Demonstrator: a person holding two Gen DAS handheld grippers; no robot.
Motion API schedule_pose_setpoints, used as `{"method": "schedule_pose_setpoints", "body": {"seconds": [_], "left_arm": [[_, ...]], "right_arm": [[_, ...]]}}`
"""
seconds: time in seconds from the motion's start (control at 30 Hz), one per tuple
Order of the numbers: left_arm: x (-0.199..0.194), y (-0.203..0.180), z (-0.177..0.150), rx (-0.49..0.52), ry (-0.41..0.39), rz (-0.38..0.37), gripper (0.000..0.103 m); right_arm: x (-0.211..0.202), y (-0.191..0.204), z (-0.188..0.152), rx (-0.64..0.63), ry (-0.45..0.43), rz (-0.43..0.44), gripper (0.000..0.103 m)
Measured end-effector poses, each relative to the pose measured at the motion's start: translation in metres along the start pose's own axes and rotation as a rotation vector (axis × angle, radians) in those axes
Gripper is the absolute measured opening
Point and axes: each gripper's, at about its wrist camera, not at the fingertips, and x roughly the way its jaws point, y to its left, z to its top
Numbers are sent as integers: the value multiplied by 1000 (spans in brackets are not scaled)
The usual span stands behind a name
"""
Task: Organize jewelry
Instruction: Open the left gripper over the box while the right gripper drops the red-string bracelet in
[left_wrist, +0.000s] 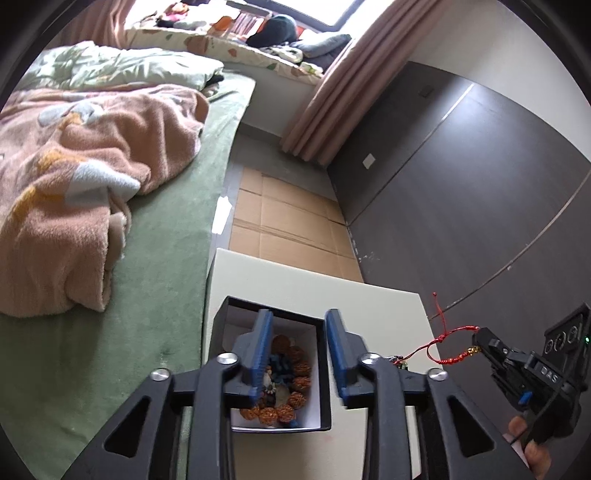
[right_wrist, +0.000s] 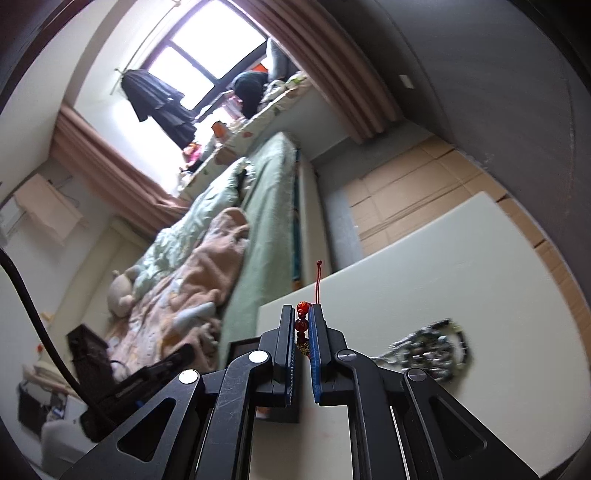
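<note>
Beside the bed, a white counter carried a box of beads, seen only from the left wrist, under the spread left hand-held gripper. Only the right wrist showed a dark chain; the right hand-held gripper pinched a red bracelet.

Daylight pours in from the window, which blows out to pure white on my feed, leaving the room softly lit with faint shadows. Both fisheye views bend hard toward dark, vignetted corners. The dark beaded jewelry on the white table smears with motion blur.
</note>
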Motion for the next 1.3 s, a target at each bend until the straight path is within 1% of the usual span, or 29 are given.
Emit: {"method": "schedule_pose_setpoints", "body": {"seconds": [0.03,0.07,0.1,0.3,0.53,0.57,0.6,0.63,0.67,0.7,0.77,0.87,1.07,1.17,1.23,1.3], "left_arm": [[0,1,0,-4,-2,5,50],[-1,1,1,-6,-7,9,61],[-3,2,1,-8,-15,11,68],[-11,5,4,-19,-41,49,78],[-14,18,6,-55,-45,69,79],[-14,19,7,-59,-46,71,79],[-14,20,7,-62,-46,71,79],[-14,20,7,-62,-45,70,79],[-13,20,7,-61,-42,69,79],[-13,20,7,-59,-39,68,79],[-12,18,6,-55,-35,65,79],[-11,12,4,-43,-33,59,79],[-6,-5,-1,4,-25,52,79],[-3,-16,-4,34,-26,47,79],[0,-24,-6,53,-24,43,79],[3,-32,-9,69,-18,33,79]], "right_arm": [[2,4,-2,-5,4,15,9],[5,10,-4,-13,11,32,9],[9,15,-6,-19,19,54,9],[39,44,-21,-41,76,151,9],[80,64,-38,-30,142,242,9],[85,64,-40,-27,160,243,14],[93,65,-42,-25,191,242,33],[101,64,-45,-14,232,242,45],[103,62,-46,-3,238,240,60],[102,60,-48,0,229,235,61],[98,55,-47,-9,216,215,61],[87,42,-42,11,200,196,62],[57,10,-33,41,165,121,62],[41,-4,-28,49,141,70,62],[32,-14,-25,56,134,42,64],[24,-22,-23,68,131,23,73]]}}
